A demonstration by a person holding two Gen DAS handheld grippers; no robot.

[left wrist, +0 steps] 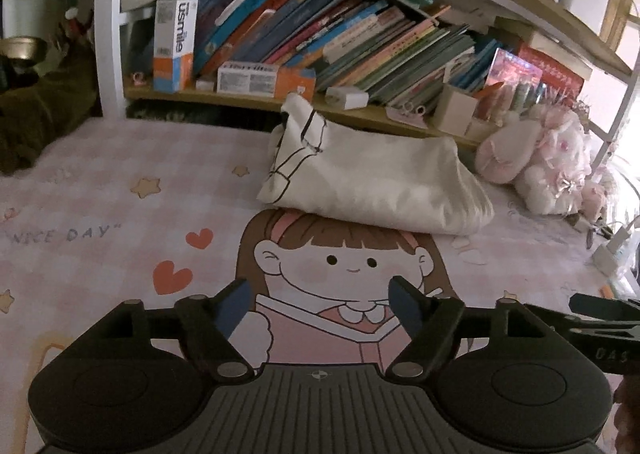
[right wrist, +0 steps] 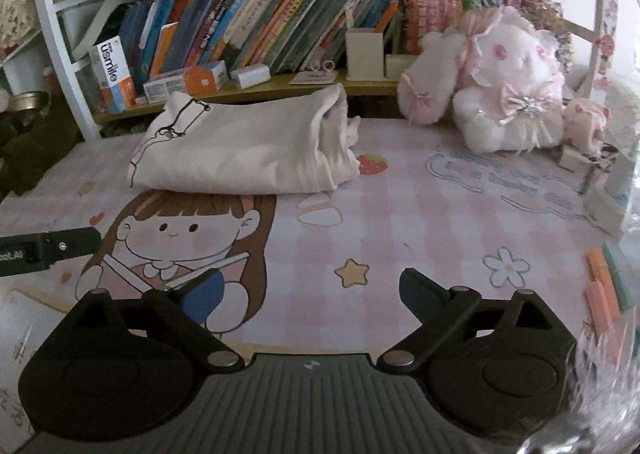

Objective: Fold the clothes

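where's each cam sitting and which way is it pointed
Left wrist: on the left gripper, low over the pink mat, facing the folded cream garment and bookshelf; own open fingers show, right gripper at the edge.
Right wrist: on the right gripper, same heading, further right; open fingers, plush bunny ahead.
Shared: garment, shelf, mat.

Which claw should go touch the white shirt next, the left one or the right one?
Probably the left claw: the folded white shirt lies almost straight ahead of its open fingers. From the right claw, also open, the shirt sits off to its left side.
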